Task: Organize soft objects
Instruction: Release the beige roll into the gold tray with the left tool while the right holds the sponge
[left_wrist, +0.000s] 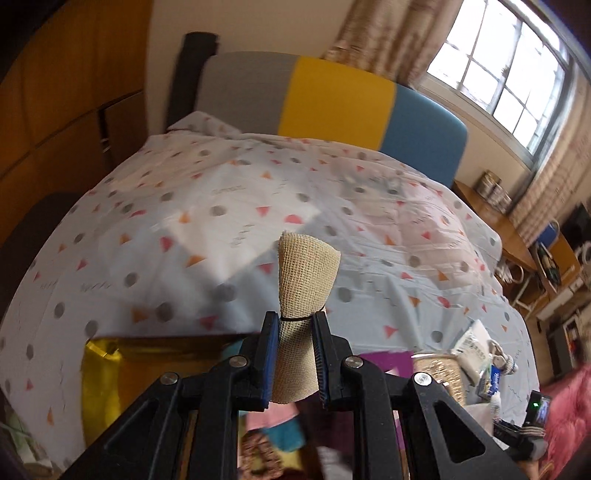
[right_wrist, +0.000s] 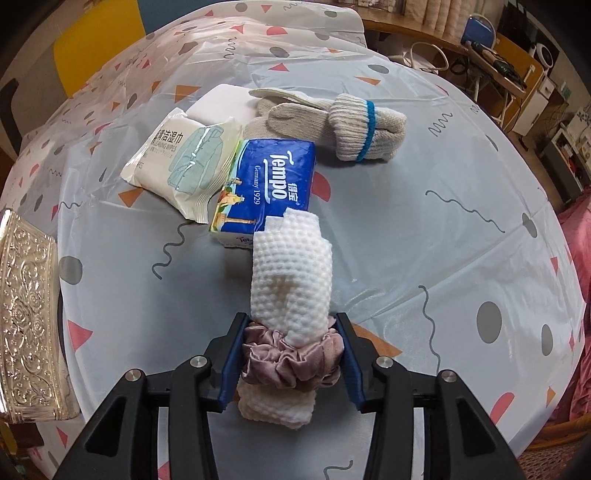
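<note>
My left gripper is shut on a beige mesh cloth roll tied with a thin black band, held up above the patterned table cover. My right gripper is shut on a rolled white waffle cloth with a mauve satin scrunchie around it, held over the table. Ahead on the table lie a blue Tempo tissue pack, a wet-wipes pack, a white pad and knitted gloves.
A silver embossed box stands at the table's left edge. In the left wrist view a wicker basket holds packs at lower right, with a yellow bag and coloured cloths below. A grey, yellow and blue headboard is behind.
</note>
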